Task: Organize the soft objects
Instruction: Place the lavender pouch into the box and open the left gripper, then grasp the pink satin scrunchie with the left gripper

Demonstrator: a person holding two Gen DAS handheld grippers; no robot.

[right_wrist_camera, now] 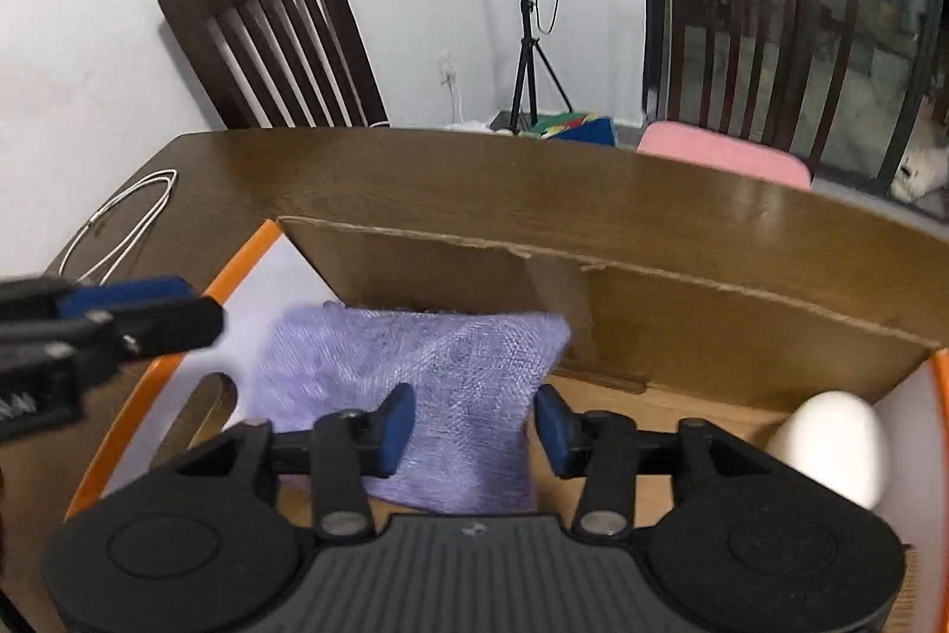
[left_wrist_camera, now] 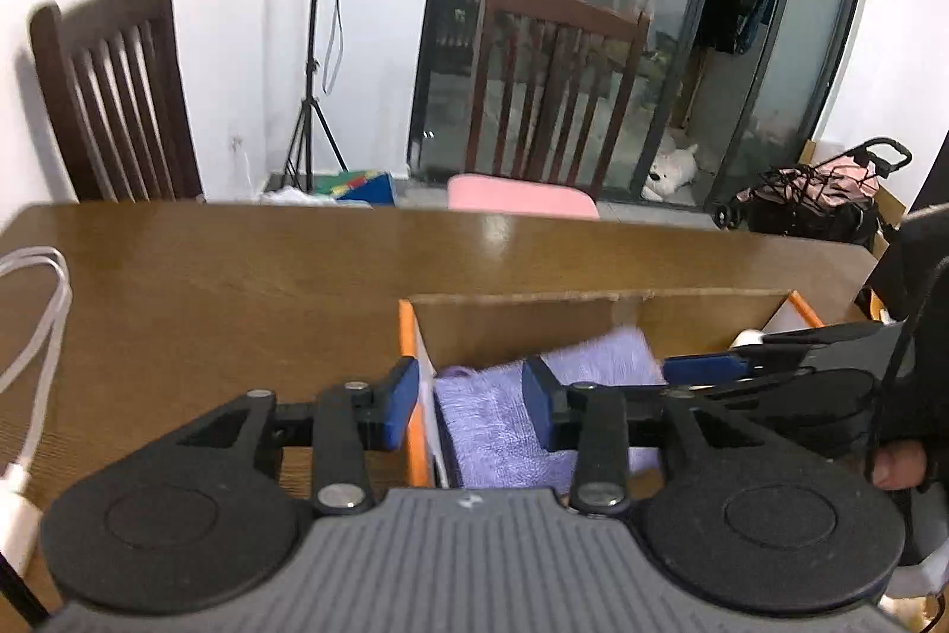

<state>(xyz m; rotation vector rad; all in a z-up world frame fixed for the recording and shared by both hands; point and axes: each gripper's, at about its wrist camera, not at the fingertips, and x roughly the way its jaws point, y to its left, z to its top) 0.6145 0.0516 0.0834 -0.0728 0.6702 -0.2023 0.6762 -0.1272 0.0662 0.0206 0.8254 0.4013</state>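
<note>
while the purple towel (right_wrist_camera: 415, 372) is lying inside the cardboard box (right_wrist_camera: 712, 312) on the table (left_wrist_camera: 237, 277), both tools are hovering spread and pinching nothing; the right tool (right_wrist_camera: 471, 425) is sitting directly over it, nearer than the left tool (left_wrist_camera: 468, 404) straddling the box's orange edge; no writing is showing

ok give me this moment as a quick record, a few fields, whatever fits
surface: wooden table
container: cardboard box with orange-edged flaps
in box: purple towel, white rounded object
left gripper: open over the box's left edge
right gripper: open, towel between pads, not pinched
also on table: white cable
</note>
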